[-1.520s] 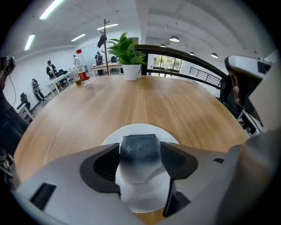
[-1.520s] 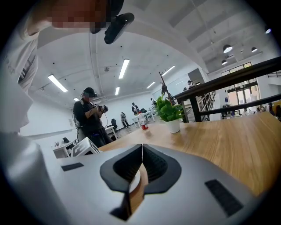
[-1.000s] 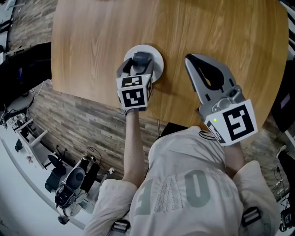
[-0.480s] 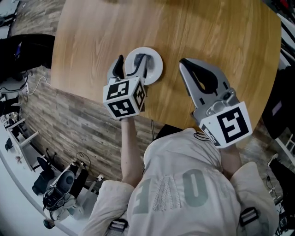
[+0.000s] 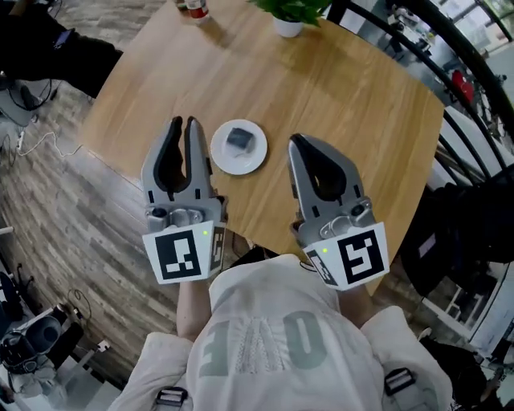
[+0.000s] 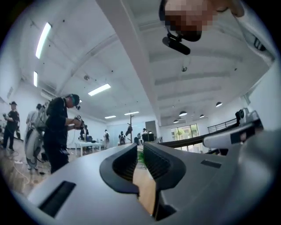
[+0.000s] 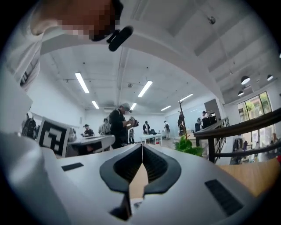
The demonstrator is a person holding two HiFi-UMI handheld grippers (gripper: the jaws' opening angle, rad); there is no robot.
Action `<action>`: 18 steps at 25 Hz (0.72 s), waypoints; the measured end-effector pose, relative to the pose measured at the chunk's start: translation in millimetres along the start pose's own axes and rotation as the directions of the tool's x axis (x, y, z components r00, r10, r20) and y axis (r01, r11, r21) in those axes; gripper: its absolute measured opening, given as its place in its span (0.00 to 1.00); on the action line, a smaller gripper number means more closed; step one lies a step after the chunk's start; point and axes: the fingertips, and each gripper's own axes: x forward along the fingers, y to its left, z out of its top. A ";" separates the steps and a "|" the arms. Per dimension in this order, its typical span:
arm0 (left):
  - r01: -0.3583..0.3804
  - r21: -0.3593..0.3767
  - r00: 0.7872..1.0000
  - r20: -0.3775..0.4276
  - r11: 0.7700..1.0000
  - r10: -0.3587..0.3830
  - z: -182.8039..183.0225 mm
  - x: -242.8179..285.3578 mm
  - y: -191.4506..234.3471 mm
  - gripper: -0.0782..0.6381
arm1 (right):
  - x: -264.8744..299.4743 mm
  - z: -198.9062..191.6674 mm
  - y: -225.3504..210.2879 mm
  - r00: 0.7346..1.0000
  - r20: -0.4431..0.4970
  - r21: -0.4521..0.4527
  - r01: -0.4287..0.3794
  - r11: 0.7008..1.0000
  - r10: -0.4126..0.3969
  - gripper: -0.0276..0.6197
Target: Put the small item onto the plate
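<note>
A small dark grey item (image 5: 239, 139) lies on the white plate (image 5: 251, 161) in the middle of the round wooden table (image 5: 361, 104). My left gripper (image 5: 183, 123) hovers to the left of the plate, raised and apart from it. Its jaws have just been closing and now stand a narrow gap apart, with nothing between them; the left gripper view (image 6: 139, 151) shows the same gap. My right gripper (image 5: 295, 141) hovers to the right of the plate, shut and empty. Its tips meet in the right gripper view (image 7: 141, 148). Both gripper views look out level across the room.
A potted plant in a white pot (image 5: 289, 20) and a small bottle (image 5: 193, 8) stand at the table's far edge. A black railing (image 5: 418, 40) runs at the right. Several people (image 6: 59, 127) stand in the hall beyond. Wood-look floor (image 5: 72, 209) lies to the left.
My left gripper has lifted off the plate and narrowed its jaws, and the small item stays on the plate. Both grippers rose from the table and now point level.
</note>
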 end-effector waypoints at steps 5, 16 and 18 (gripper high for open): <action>-0.123 0.019 0.987 0.102 0.992 0.120 32.5 -54.9 17.4 0.12 | -12.5 22.2 13.0 0.996 0.083 0.030 0.028 0.999 -0.031 0.07; -0.192 -0.030 0.968 0.156 0.981 0.194 59.9 -98.8 48.1 0.12 | -19.9 14.9 56.9 0.998 0.055 -0.001 0.013 1.000 -0.012 0.07; -0.187 -0.022 0.968 0.166 0.982 0.188 64.7 -100.3 46.7 0.12 | -20.3 17.0 58.6 0.998 0.060 0.000 0.008 1.000 -0.008 0.07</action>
